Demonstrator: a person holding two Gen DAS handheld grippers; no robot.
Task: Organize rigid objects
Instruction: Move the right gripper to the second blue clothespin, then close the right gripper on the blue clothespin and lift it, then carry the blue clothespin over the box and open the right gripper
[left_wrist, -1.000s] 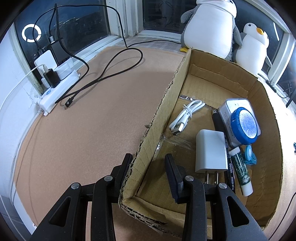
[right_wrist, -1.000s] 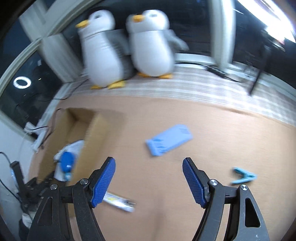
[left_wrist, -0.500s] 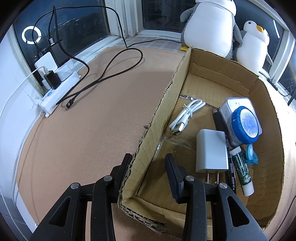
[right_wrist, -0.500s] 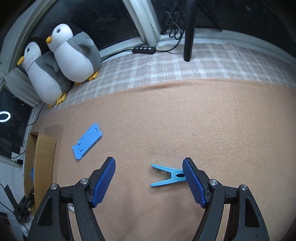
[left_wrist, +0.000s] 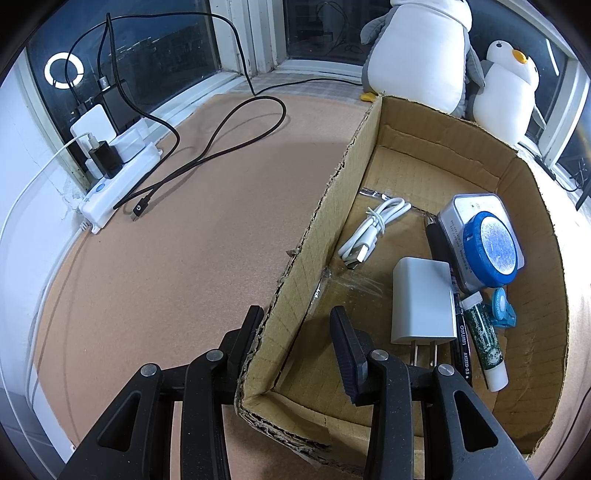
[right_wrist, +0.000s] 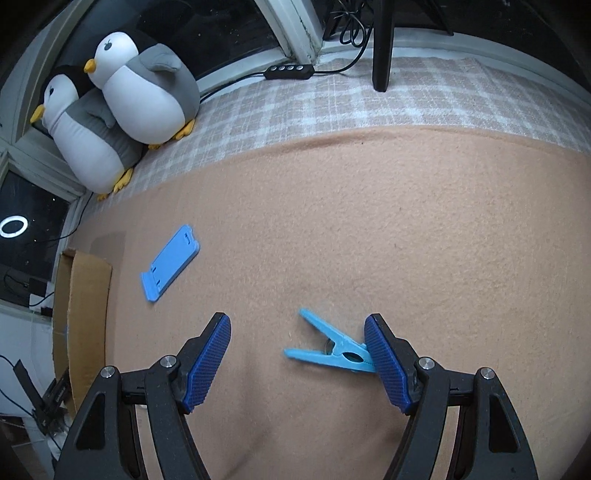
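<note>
My left gripper (left_wrist: 295, 314) straddles the near left wall of the cardboard box (left_wrist: 332, 206), one black finger outside and one inside, closed on that wall. The box holds a white charger (left_wrist: 421, 302), a coiled white cable (left_wrist: 373, 229), a blue-lidded tin (left_wrist: 487, 247), a tube, a pen and a small blue clip. My right gripper (right_wrist: 298, 325) hangs open just above the tan mat. A light blue clothespin (right_wrist: 328, 349) lies between its blue pads, its tail against the right pad (right_wrist: 384, 358). A blue phone stand (right_wrist: 170, 262) lies flat to the upper left.
Two plush penguins (right_wrist: 129, 96) sit on the checked cloth by the window. A white power strip (left_wrist: 118, 177) and a looped black cable (left_wrist: 221, 133) lie left of the box. A black stand leg (right_wrist: 382, 44) rises at the back.
The right gripper swept right and dropped, away from the box and penguins, until the clothespin came between its open jaws. The left gripper stayed on the box wall.
</note>
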